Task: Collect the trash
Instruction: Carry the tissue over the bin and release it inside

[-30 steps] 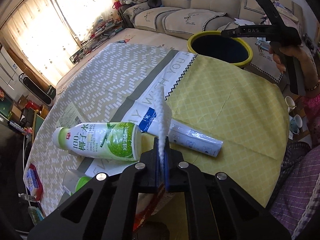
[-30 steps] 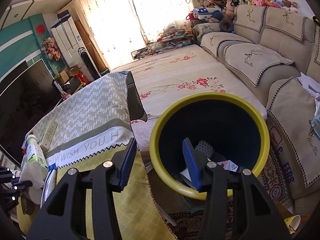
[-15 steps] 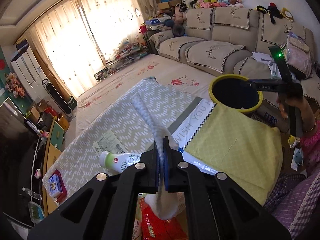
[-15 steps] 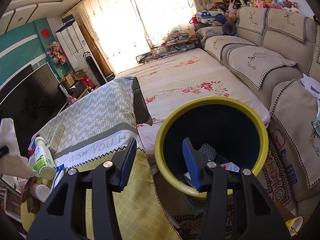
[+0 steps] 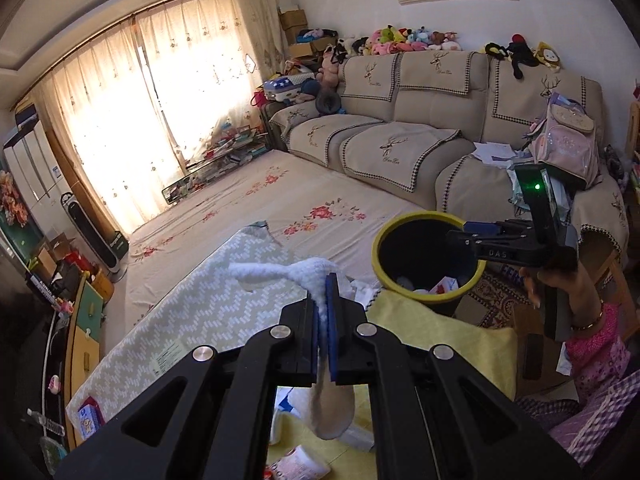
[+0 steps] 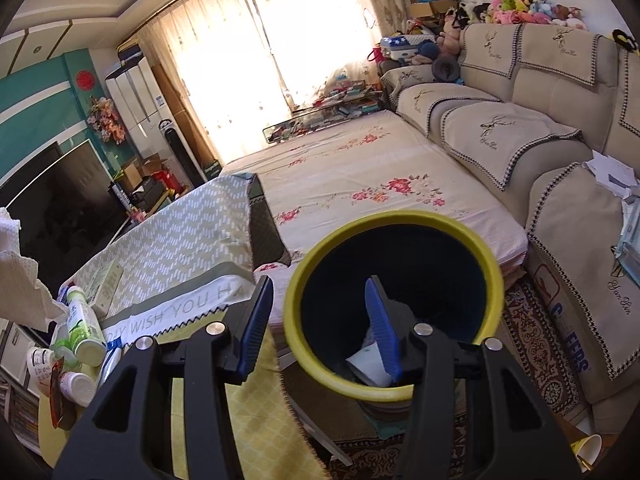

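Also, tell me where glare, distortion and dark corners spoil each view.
Left wrist view: the curtained window is blown out, the ceiling line bows, corners go black, yet the tissue in the left gripper reads sharp. Right wrist view: window glare again, and the bin interior is too dark to read.

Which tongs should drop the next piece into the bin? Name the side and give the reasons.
Left. The left tongs are already shut on the white tissue, with the yellow-rimmed bin ahead. The right tongs stand open and empty over the bin.
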`<state>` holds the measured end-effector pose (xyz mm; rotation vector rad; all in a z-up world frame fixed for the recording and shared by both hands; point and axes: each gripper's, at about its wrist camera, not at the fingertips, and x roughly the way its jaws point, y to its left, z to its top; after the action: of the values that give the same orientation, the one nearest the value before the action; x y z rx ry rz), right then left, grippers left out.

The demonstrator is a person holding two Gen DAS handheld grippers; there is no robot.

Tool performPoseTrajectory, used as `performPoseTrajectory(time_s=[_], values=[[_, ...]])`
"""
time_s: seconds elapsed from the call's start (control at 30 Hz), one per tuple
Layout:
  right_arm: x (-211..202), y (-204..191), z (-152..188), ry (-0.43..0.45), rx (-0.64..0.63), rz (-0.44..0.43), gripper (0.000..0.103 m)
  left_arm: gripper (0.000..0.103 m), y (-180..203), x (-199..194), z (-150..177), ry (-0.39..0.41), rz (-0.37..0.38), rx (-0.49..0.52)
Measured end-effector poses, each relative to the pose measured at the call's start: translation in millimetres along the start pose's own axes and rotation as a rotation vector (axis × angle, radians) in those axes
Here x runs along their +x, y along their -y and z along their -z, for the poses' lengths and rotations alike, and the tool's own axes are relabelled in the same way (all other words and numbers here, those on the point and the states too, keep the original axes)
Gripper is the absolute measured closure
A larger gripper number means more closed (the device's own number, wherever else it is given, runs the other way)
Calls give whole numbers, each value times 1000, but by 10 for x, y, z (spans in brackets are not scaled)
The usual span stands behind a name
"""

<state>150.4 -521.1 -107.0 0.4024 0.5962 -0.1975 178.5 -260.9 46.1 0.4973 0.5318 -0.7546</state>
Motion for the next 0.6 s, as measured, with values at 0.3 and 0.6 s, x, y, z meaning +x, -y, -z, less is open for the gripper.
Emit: performPoseTrajectory(time_s=[0.3, 0.6], values=[[-205, 582, -38, 49, 79, 83, 56, 98, 809, 753, -593, -30, 142, 85], [-286, 988, -20, 60, 134, 90, 55, 98, 1481, 1935, -850, -138, 204, 99]])
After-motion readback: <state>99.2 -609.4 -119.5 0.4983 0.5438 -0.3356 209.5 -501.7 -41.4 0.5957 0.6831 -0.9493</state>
